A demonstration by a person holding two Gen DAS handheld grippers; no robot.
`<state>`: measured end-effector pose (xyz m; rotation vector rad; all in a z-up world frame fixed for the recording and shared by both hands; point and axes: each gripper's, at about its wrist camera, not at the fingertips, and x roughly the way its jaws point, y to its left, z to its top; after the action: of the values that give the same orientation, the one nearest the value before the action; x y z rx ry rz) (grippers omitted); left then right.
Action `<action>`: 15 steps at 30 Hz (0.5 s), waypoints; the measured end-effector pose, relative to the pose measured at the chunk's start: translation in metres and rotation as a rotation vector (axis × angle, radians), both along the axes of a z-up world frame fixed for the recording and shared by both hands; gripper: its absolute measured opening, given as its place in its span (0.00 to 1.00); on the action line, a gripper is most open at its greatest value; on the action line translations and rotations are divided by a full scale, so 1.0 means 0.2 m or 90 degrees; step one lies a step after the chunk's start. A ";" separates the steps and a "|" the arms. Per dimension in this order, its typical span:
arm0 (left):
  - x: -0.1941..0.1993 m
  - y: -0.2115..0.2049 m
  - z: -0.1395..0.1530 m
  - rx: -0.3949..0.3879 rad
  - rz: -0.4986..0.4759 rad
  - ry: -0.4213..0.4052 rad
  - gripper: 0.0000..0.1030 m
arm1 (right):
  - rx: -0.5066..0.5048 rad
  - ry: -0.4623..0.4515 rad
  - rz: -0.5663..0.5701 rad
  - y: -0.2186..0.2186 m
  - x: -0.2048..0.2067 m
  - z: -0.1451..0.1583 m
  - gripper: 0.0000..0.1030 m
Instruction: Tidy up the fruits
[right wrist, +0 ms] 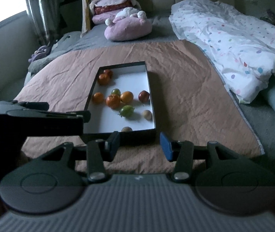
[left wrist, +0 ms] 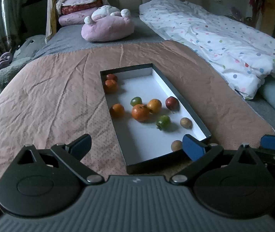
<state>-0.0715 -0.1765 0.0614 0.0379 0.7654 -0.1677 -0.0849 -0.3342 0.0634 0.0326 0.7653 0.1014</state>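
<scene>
Each claw (left wrist: 137, 145) (right wrist: 140, 145) is built of black linkage arms, silver pivot screws, blue finger pads (left wrist: 193, 147) and a ribbed grey body.

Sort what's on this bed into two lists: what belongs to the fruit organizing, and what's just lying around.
For the job:
- shallow box
- orange fruits
- green fruits
- dark red fruits
- small brown fruits

Just lying about:
- pink plush
- polka-dot duvet
- stacked pink pillows
- grey plush

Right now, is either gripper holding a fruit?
No: the left gripper and right gripper both stand open and empty, short of the box where every fruit lies.
</scene>
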 end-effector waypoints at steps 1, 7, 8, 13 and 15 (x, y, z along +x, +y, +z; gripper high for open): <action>0.00 0.00 0.00 0.001 0.000 0.001 0.99 | 0.000 0.002 0.000 0.00 0.00 0.00 0.47; -0.02 -0.03 -0.03 0.008 -0.003 0.011 0.99 | 0.000 0.009 0.003 0.00 0.00 -0.01 0.48; -0.02 -0.03 -0.03 0.009 -0.003 0.012 0.99 | -0.001 0.010 0.005 0.01 0.00 -0.01 0.48; -0.03 -0.04 -0.03 0.009 -0.004 0.018 0.99 | -0.006 0.022 0.015 0.02 0.01 -0.03 0.48; -0.03 -0.04 -0.03 0.009 -0.002 0.020 0.99 | -0.008 0.025 0.020 0.03 0.01 -0.04 0.48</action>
<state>-0.0780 -0.1851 0.0545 0.0500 0.7978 -0.1670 -0.0831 -0.3282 0.0558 0.0104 0.8057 0.1255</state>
